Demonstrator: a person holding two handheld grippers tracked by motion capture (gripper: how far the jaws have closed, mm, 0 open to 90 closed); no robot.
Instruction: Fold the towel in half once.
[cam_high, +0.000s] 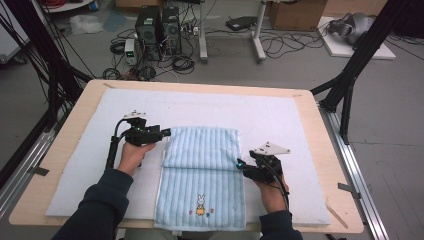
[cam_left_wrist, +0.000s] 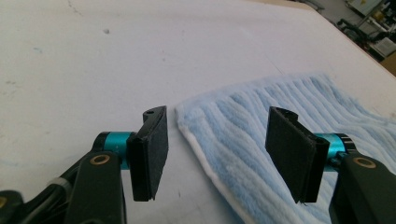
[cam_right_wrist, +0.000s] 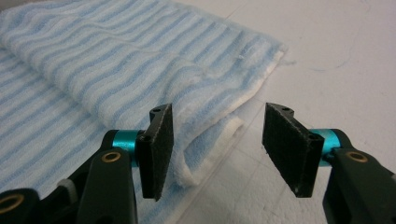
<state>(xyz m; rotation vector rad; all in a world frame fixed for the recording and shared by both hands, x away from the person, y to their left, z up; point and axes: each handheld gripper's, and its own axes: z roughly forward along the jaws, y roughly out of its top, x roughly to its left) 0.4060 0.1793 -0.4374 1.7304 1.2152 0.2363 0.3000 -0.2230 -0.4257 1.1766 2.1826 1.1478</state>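
While both grippers stood by it, the towel (cam_high: 202, 175) lay as follows:

Towel spot: on white mat (cam_high: 280, 120), mid-table, near edge hanging just past the table (cam_high: 327, 130) front.
Long axis: ran near-to-far from the person; stripes ran the same way.
Fold: far part was doubled back over the near part; fold at the far end, loose edge across the middle.
Print: small rabbit motif (cam_high: 200, 202) sat at near end, upright to the person.
L gripper (cam_high: 165, 133): at towel's far-left corner, pointed right toward it; jaws apart, nothing clamped. Left gripper view: towel corner (cam_left_wrist: 184, 114) lay beyond and between the pads (cam_left_wrist: 152, 154), untouched.
R gripper (cam_high: 241, 165): at right end of the loose edge, pointed left; jaws apart, nothing clamped. Right gripper view: folded edge (cam_right_wrist: 210, 130) lay just past left pad, w/ bare mat under the right one.
Edges: white hem showed along towel's left & right sides.
Open room: wide bare mat left, right & beyond the towel.
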